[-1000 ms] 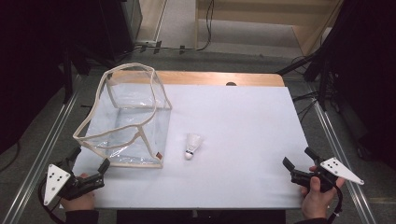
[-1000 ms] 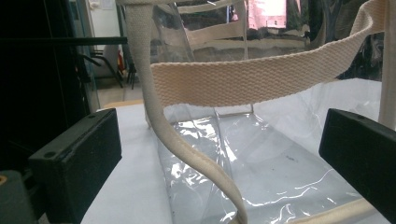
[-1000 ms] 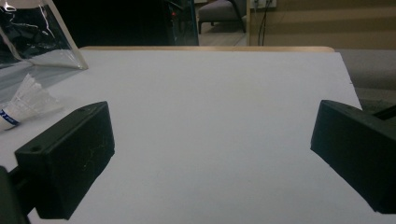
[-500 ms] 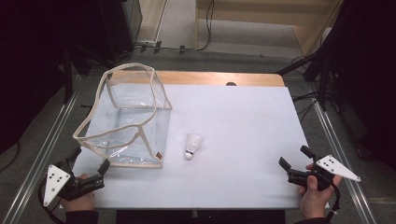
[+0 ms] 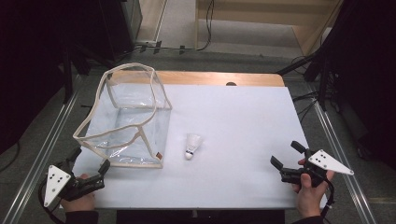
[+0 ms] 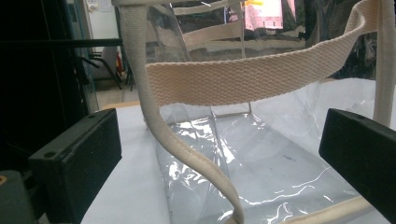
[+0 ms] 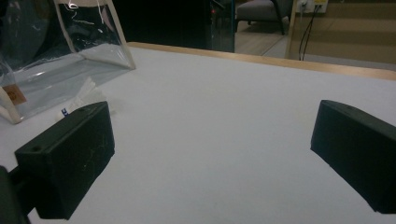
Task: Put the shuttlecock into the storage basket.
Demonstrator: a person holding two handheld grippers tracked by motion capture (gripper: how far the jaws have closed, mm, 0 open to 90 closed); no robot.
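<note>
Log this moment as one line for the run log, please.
left gripper: open, facing clear tote bag | right gripper: open, above table, empty | shuttlecock: lying beside bag, untouched

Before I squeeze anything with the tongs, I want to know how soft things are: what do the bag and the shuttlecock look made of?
The bag looks like clear, glossy soft plastic film: you see through it, and it creases and glints. Its trim and handles look like cream woven cotton-like webbing, matte, with a visible weave. The shuttlecock is white with a rounded base; whether the skirt is feather or plastic is too small to tell.
</note>
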